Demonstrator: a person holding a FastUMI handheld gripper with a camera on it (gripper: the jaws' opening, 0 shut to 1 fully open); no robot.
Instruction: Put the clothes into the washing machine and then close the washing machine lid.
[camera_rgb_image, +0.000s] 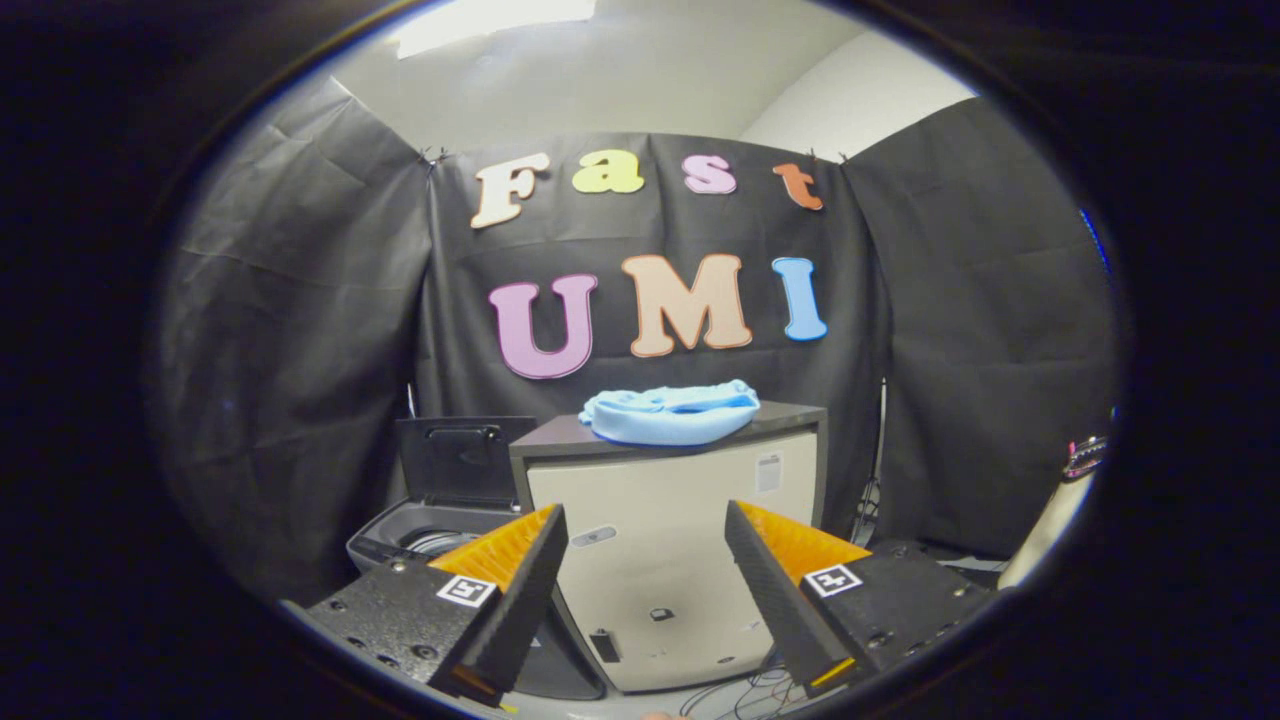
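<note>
Clothes, here a crumpled light-blue cloth bundle (671, 412), lie on the dark top of a cream box-shaped cabinet (670, 520), near the middle of that surface and toward its front edge. Beside the cabinet's left edge, lower down, sits the grey top-loading washing machine (415, 535), its dark lid (462, 458) standing upright and open, the drum's rim partly visible behind one finger. Judging by this, nothing of the task is done yet: the cloth has to be picked up, carried over and dropped into the drum, and the lid then swung down. The tongs (645, 590) are spread wide, holding and touching nothing, with the cabinet's front showing between the fingers and the cloth well beyond and above them.
</note>
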